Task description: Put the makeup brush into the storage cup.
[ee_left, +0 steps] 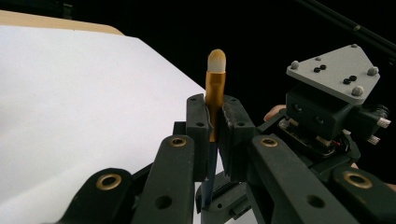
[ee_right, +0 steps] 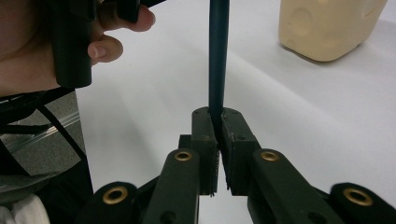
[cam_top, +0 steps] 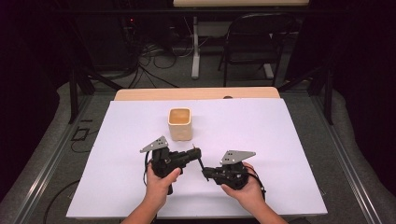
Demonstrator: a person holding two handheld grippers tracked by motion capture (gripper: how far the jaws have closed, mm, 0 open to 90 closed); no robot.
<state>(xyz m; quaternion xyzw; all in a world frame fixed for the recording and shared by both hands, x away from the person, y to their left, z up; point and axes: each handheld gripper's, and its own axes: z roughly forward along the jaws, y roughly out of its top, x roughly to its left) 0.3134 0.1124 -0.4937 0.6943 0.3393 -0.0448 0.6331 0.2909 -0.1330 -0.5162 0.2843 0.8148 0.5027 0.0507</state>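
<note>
This looks like a lab or recording studio set up for filming handwork. A wooden table (cam_top: 196, 93) at the centre of the frame carries a plain white sheet (cam_top: 261, 140) as a clean backdrop. Black curtains (cam_top: 28, 70) close off the left and right edges. At the upper left, tangled cables (cam_top: 154, 60) run over the grey floor (cam_top: 70, 135) near dark equipment. A folding chair (cam_top: 254, 42) stands at the upper right beside a desk leg (cam_top: 195, 46). Metal rails (cam_top: 46, 163) border the table's sides.
</note>
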